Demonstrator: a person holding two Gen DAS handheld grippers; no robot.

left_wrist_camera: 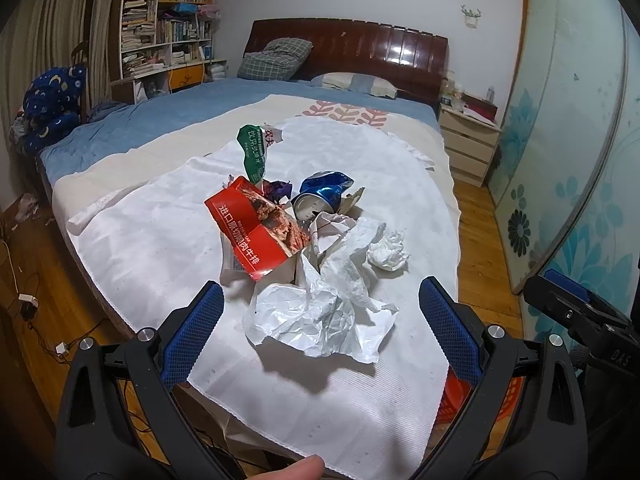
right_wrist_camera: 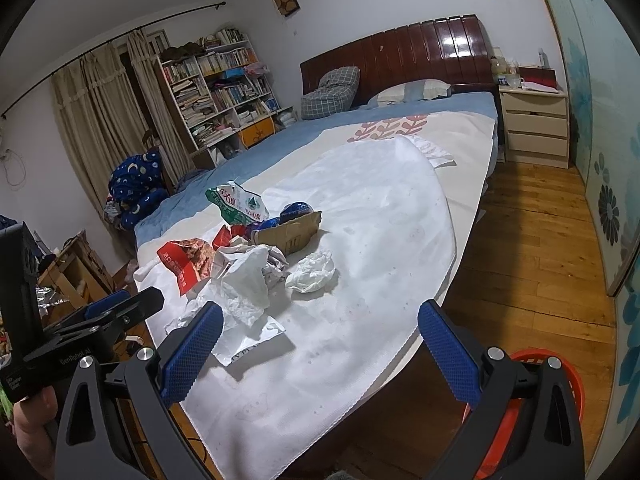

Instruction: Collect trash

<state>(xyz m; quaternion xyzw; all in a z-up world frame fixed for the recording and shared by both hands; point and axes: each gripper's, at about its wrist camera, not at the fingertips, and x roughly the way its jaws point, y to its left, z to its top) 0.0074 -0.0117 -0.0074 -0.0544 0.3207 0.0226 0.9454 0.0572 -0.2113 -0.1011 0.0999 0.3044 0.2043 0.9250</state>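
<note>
Your left gripper [left_wrist_camera: 320, 332] hangs over the foot end of the bed, its blue-padded jaws spread wide and gripping nothing, with a sheet of crumpled white paper [left_wrist_camera: 320, 316] showing between them. Your right gripper [right_wrist_camera: 320, 344] is just as wide apart and empty, held off the bed's foot corner on the wardrobe side, above the white cloth [right_wrist_camera: 360, 240] and the wooden floor [right_wrist_camera: 532, 264]. Right below it, partly hidden by the gripper body, sits an orange basket [right_wrist_camera: 560, 372] on the floor beside the bed.

The trash lies in one loose heap on the white cloth, toward the foot edge and nearer the curtain side of the bed. Closest to you is the crumpled white paper, its long axis running away up the bed. Just beside it on the wardrobe side lies a balled white tissue [left_wrist_camera: 389, 256], a little apart from the heap. Touching the paper on the other side is a red food wrapper [left_wrist_camera: 260, 228], lying slantwise, its printed face up. Behind these a crushed blue can [left_wrist_camera: 320, 196] lies on its side, open end facing you, with a scrap of brown cardboard [right_wrist_camera: 294, 234] against it. Farthest back, a green and white label wrapper [left_wrist_camera: 252, 152] stands up from the pile.

Beyond the heap the cloth is bare up to two pillows [left_wrist_camera: 276, 60] and the dark headboard [left_wrist_camera: 360, 48]. A bookshelf [left_wrist_camera: 168, 28] stands past the bed's far side, a nightstand [right_wrist_camera: 536, 124] by the wardrobe.
</note>
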